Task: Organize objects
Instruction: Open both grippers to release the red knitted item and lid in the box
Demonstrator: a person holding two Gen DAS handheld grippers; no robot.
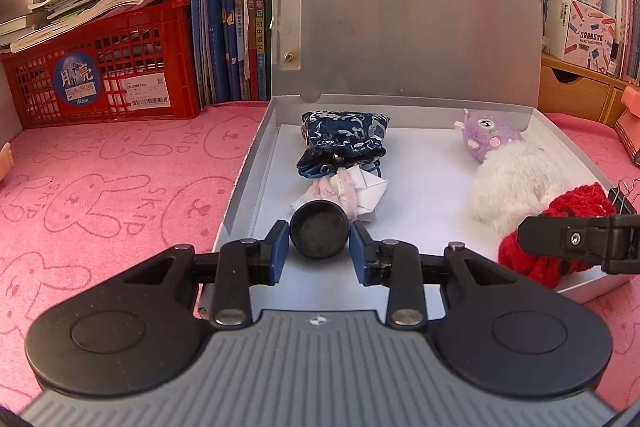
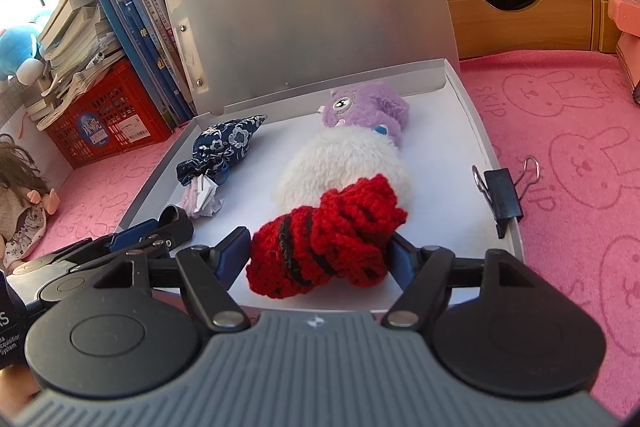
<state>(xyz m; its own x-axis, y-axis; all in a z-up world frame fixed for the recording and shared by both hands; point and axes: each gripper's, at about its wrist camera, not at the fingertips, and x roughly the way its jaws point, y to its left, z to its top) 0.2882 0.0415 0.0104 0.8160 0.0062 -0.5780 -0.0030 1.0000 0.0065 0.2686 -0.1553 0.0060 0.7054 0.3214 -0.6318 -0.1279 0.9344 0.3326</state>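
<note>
An open grey box (image 1: 244, 163) (image 2: 476, 115) lies on the pink cloth with its lid up. Inside lie a blue floral pouch (image 1: 344, 135) (image 2: 224, 143), folded white paper (image 1: 368, 193) (image 2: 202, 197), and a purple and white plush (image 1: 508, 171) (image 2: 360, 131). My left gripper (image 1: 319, 247) has its blue pads beside a small black round container (image 1: 319, 234) (image 2: 174, 217), with small gaps showing. My right gripper (image 2: 320, 251) is shut on a red knitted piece with black stripes (image 2: 324, 239) (image 1: 560, 223), held over the box's near right corner.
A black binder clip (image 2: 502, 195) sits on the box's right rim. A red crate (image 1: 104, 75) with stacked books, upright books and blue plush toys stand behind. A doll (image 2: 20, 195) lies at left. Wooden drawers (image 2: 524, 23) stand at back right.
</note>
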